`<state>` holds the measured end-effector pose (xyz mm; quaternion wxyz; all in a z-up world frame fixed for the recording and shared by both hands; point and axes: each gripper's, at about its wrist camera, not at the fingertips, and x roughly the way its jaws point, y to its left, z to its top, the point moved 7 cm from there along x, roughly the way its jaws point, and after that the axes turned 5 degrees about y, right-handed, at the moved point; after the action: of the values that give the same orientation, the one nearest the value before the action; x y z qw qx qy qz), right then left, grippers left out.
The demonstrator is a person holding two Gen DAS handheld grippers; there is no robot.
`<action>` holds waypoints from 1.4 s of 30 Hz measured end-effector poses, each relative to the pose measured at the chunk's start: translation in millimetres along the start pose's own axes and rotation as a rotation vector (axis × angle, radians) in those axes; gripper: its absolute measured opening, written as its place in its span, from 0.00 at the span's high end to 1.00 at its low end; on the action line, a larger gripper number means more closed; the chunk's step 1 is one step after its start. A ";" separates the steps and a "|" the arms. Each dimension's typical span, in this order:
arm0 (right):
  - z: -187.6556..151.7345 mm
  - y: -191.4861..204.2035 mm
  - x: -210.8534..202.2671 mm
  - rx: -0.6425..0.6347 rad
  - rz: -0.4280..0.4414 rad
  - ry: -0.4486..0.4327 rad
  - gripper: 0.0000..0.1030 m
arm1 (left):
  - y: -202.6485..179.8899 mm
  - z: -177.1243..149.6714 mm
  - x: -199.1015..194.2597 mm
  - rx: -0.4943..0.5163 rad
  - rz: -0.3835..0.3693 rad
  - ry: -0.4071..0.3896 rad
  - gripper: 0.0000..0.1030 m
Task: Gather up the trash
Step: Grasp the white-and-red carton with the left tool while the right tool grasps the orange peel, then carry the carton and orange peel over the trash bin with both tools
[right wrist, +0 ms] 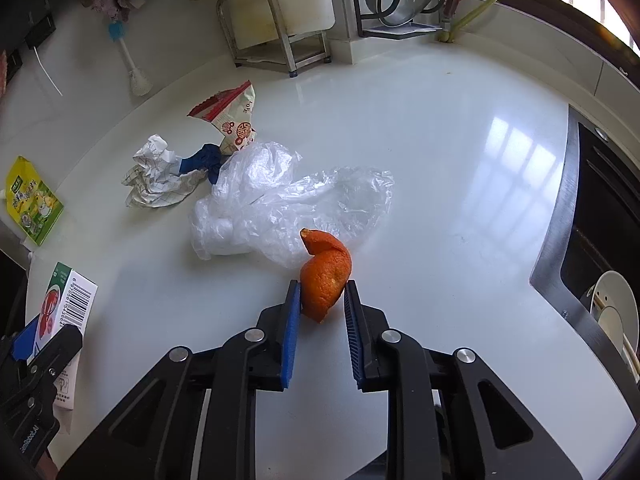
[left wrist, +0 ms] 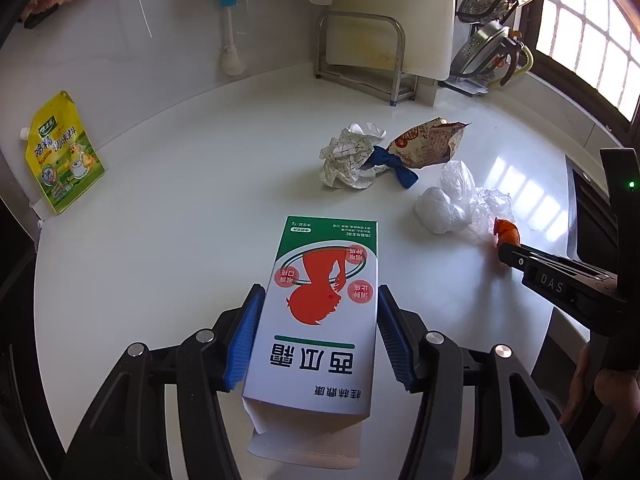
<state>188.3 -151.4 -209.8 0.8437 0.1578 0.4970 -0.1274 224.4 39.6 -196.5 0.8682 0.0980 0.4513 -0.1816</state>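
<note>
**Two claws loaded, loose trash still on the surface**

Nearest the left wrist camera, the left claw (left wrist: 316, 336) pinches a white-and-green medicine carton (left wrist: 320, 312) across its width, blue pads flat against both long sides, its open flap hanging toward the lens. Beyond it spreads the white surface (left wrist: 180, 208), where the uncollected trash lies, in descending size: a clear plastic bag (right wrist: 288, 200) with a white wad inside, a crumpled sheet of gridded paper (right wrist: 156, 176), a torn snack wrapper (right wrist: 228, 124), and a knotted blue scrap (right wrist: 202, 162) lying between paper and wrapper. The right claw (right wrist: 322, 308) is closed on a curl of orange peel (right wrist: 324, 280), just beside the bag's near edge; whether the peel is clear of the surface cannot be told. Judged from this, two pieces are in hand and four remain; no bin is visible. Both claws point forward and slightly downward, the right one ahead of and to the right of the left.
</note>
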 end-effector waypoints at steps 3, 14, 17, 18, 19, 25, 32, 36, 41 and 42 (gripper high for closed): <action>-6.4 -5.1 -9.6 0.008 0.009 0.005 0.80 | -2.1 -1.8 -6.2 -0.004 -0.004 -0.003 0.47; -31.9 -20.8 -67.0 -0.036 0.041 0.018 0.80 | -8.0 -13.4 -47.8 -0.044 0.017 -0.020 0.47; -41.7 -20.6 -84.8 -0.074 0.065 0.022 0.80 | -13.1 -21.0 -63.2 -0.054 0.035 -0.031 0.47; -46.1 -19.9 -90.8 -0.087 0.076 0.024 0.80 | -15.6 -24.7 -67.8 -0.061 0.039 -0.031 0.47; -50.2 -19.9 -96.9 -0.102 0.086 0.024 0.80 | -18.2 -28.5 -72.3 -0.071 0.043 -0.029 0.47; -75.8 -27.2 -128.2 -0.205 0.150 0.037 0.80 | -38.9 -58.3 -101.1 -0.147 0.079 -0.015 0.47; -116.5 -44.8 -168.4 -0.328 0.244 0.051 0.80 | -72.9 -100.3 -139.1 -0.235 0.137 -0.001 0.47; -146.4 -56.9 -182.2 -0.387 0.297 0.077 0.80 | -95.0 -127.1 -154.0 -0.266 0.164 0.021 0.47; -171.0 -82.3 -190.7 -0.376 0.331 0.114 0.80 | -118.2 -152.7 -167.7 -0.268 0.182 0.056 0.47; -174.3 -87.3 -191.7 -0.371 0.335 0.120 0.80 | -122.0 -156.5 -169.8 -0.265 0.185 0.061 0.47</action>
<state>-74.1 -151.8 -133.0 0.8367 0.0876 0.5279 0.1170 -31.4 18.8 -147.9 0.8725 0.0295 0.4864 -0.0368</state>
